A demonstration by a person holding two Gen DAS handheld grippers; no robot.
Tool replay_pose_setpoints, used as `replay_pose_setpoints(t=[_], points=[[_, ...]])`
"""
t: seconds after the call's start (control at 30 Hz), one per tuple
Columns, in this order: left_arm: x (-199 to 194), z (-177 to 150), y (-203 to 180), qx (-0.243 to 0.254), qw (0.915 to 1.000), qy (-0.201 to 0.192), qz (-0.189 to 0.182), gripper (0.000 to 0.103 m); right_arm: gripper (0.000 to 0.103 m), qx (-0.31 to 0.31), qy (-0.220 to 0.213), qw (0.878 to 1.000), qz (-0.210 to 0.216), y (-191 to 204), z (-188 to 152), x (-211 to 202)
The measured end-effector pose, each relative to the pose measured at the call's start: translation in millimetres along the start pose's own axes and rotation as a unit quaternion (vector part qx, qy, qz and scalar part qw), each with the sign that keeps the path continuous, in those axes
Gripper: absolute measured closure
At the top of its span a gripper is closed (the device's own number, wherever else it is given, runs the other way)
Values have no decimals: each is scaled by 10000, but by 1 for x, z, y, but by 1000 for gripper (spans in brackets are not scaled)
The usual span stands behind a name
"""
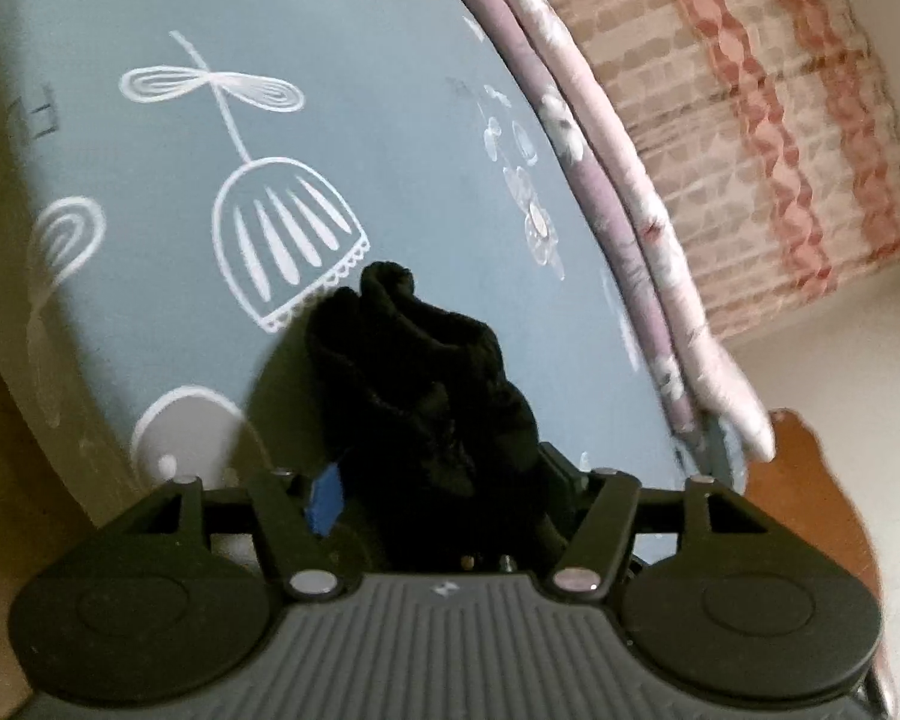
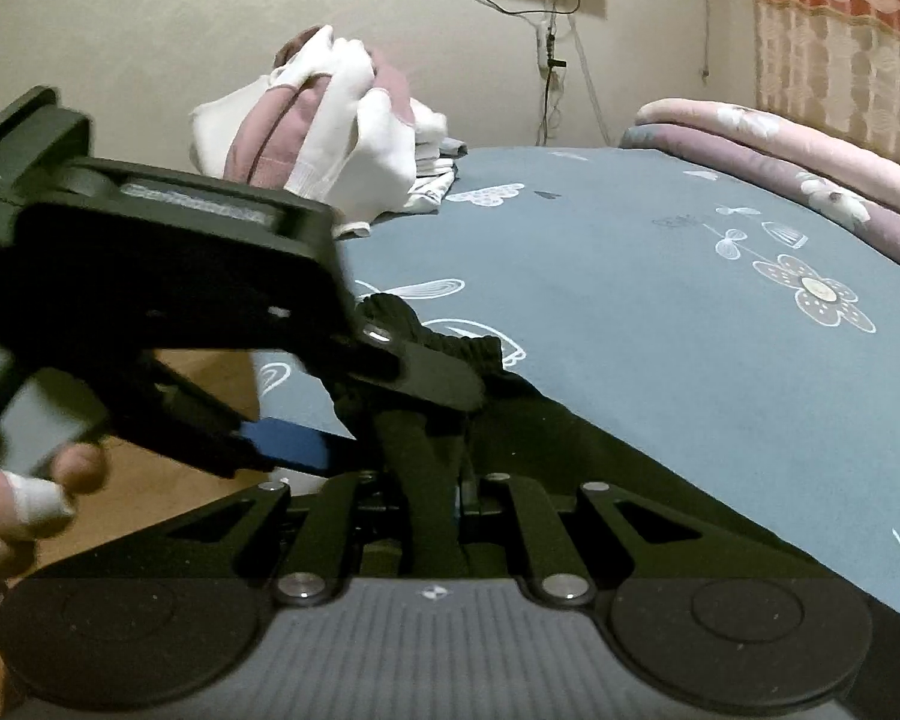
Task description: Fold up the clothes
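One black garment [image 2: 450, 360] is in work, bunched low centre of both views on the bed [image 2: 660, 312]. Your right gripper [image 2: 435, 480] pinches it; your left gripper [image 1: 444, 480] gapes around it. The pile [image 2: 330, 120] upper left waits unfolded.

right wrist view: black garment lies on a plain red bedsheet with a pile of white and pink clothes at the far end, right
Not quite. The bedsheet is blue-grey with white flower and leaf drawings, not plain red; the right wrist view shows this. The rest holds: the black garment lies on it, and a pile of white and pink clothes sits at the far end.
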State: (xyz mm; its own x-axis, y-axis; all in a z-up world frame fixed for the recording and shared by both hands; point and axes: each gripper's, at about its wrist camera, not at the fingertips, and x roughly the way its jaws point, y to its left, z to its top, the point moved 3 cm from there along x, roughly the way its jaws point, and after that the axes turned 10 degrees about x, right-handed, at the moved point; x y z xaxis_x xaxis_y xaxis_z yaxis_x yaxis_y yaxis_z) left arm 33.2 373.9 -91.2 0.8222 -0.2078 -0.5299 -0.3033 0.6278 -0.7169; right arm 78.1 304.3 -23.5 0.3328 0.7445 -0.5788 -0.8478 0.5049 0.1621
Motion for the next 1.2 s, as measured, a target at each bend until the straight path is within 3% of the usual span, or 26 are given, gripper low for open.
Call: replay_pose_setpoints(t=[0.13,0.27,0.37,0.6,0.7,0.77,0.87,1.2], points=[[15,8,-1,142,9994,173,277,38,89,-217,72,9997,94,10,-7,4],[20,6,8,93,9988,251,400,38,51,-318,174,9990,268,7,-9,-12],[17,4,15,62,9993,232,300,37,33,-375,252,9982,400,2,-10,-27],[18,6,17,340,9991,195,149,40,24,290,701,9962,419,-54,-19,-64],[18,4,13,598,9975,216,298,52,22,547,783,9953,139,-79,-28,-75],[19,4,10,789,9954,286,460,65,20,681,821,9943,-21,-92,-34,-79],[19,5,7,1049,9917,430,614,71,20,866,914,9919,-193,-108,-47,-87],[17,5,4,1288,9871,571,760,76,20,1237,984,9867,-390,-124,-67,-95]])
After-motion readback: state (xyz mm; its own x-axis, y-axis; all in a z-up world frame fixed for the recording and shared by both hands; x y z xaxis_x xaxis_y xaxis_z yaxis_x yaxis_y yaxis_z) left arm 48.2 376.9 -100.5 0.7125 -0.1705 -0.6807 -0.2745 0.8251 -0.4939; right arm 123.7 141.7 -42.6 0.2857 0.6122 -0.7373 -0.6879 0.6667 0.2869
